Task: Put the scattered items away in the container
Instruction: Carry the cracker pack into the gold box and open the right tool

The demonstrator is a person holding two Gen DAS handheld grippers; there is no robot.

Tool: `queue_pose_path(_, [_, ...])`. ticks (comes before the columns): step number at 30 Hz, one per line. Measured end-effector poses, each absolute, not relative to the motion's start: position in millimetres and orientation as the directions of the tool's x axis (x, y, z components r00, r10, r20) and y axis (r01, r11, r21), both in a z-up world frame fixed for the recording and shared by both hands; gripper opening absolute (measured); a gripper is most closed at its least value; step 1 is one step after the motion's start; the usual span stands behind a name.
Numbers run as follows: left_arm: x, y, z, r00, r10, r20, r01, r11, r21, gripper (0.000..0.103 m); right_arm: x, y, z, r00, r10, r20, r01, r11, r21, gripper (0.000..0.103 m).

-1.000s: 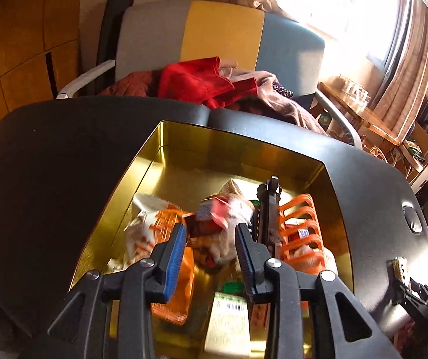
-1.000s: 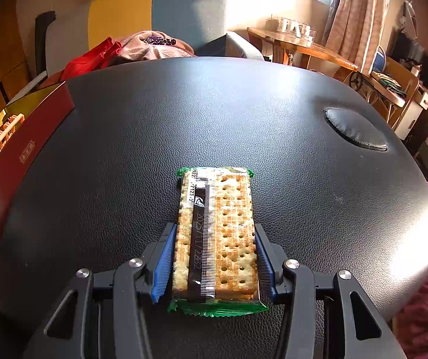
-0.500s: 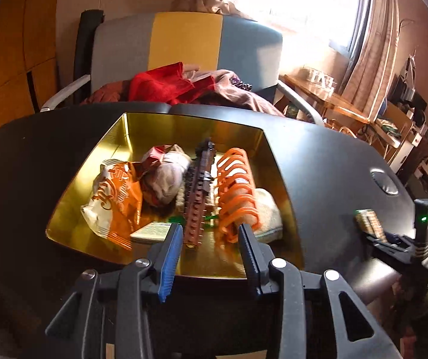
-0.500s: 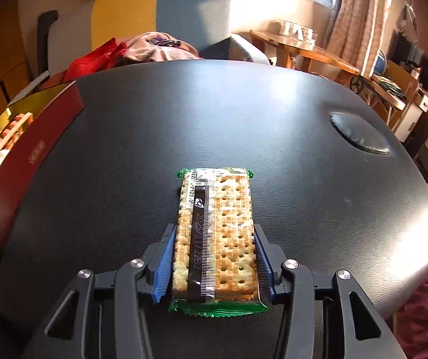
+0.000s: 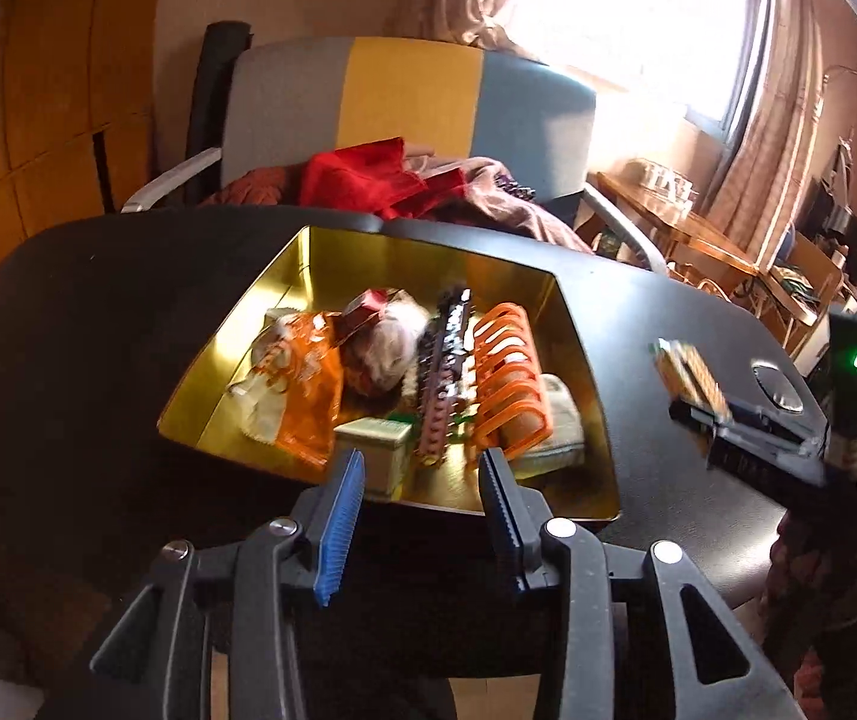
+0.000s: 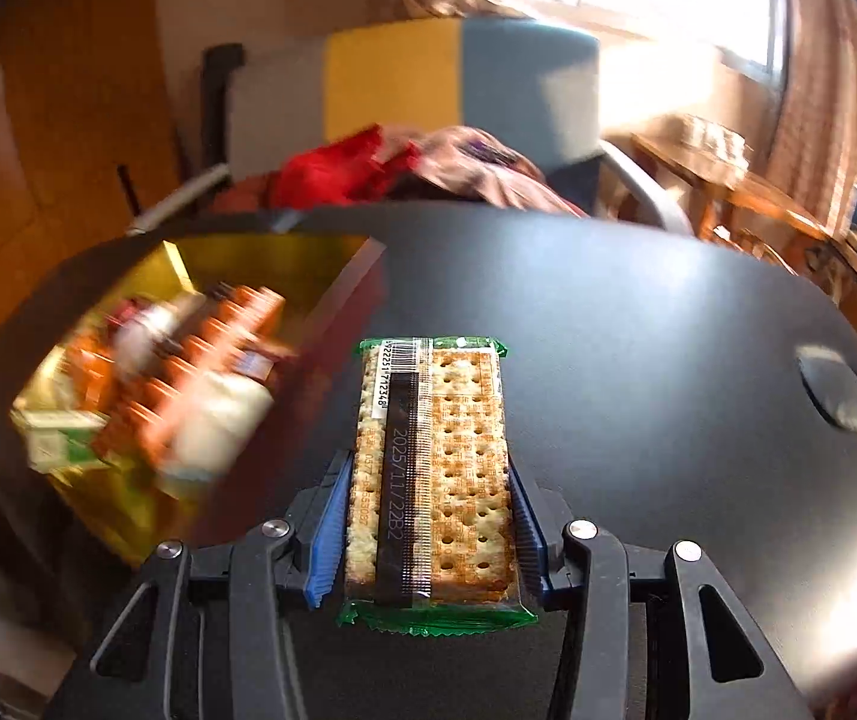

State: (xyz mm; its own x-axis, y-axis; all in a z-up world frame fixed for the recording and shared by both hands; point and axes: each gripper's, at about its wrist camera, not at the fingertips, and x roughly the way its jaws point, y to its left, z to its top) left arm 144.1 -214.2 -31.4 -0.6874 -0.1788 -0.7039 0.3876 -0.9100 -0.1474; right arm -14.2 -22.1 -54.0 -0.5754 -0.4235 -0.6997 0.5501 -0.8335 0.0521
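A gold tin [image 5: 302,276] sits on the black table [image 5: 98,312]; it also shows in the right wrist view [image 6: 146,516], blurred. It holds an orange snack bag [image 5: 308,384], an orange rack [image 5: 509,372], a dark brush-like piece [image 5: 443,372] and other small items. My left gripper [image 5: 422,486] is open and empty, just in front of the tin's near wall. My right gripper [image 6: 428,516] is shut on a cracker pack [image 6: 434,468] in green-edged wrap and holds it above the table, right of the tin. That gripper and pack also show in the left wrist view [image 5: 692,372].
A grey, yellow and blue chair [image 5: 410,102] with red and brown clothes [image 5: 380,180] stands behind the table. A round dimple [image 6: 836,396] lies in the table's right part. A wooden side table [image 5: 698,240] and curtains are at the far right.
My left gripper has drawn back out of the tin to its near side. My right gripper has lifted the cracker pack and swung left, bringing the tin into its view.
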Motion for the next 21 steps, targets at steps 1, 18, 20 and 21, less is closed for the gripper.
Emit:
queue_pose_path(1, [147,-217,-33,-0.683,-0.182,-0.707,0.398,-0.905,-0.151,0.040,-12,-37,-48,-0.563,-0.452,-0.692,0.579,-0.813,0.059,0.048])
queue_pose_path(18, [153,-244,-47,-0.625,-0.262,-0.736,0.508,-0.852,-0.128,0.042,-36,-192,-64,-0.455,-0.438,-0.775,0.656,-0.753,0.040,0.054])
queue_pose_path(20, [150,-246,-47,-0.611,-0.286,-0.738,0.526,-0.844,-0.109,0.043,-38,-189,-64,-0.439,-0.452,-0.776,0.651,-0.755,0.072,0.061])
queue_pose_path(21, [149,-247,-46,-0.604,-0.297,-0.740,0.534,-0.839,-0.099,0.043,-36,-185,-62,-0.446,-0.454,-0.771,0.647,-0.759,0.072,0.061])
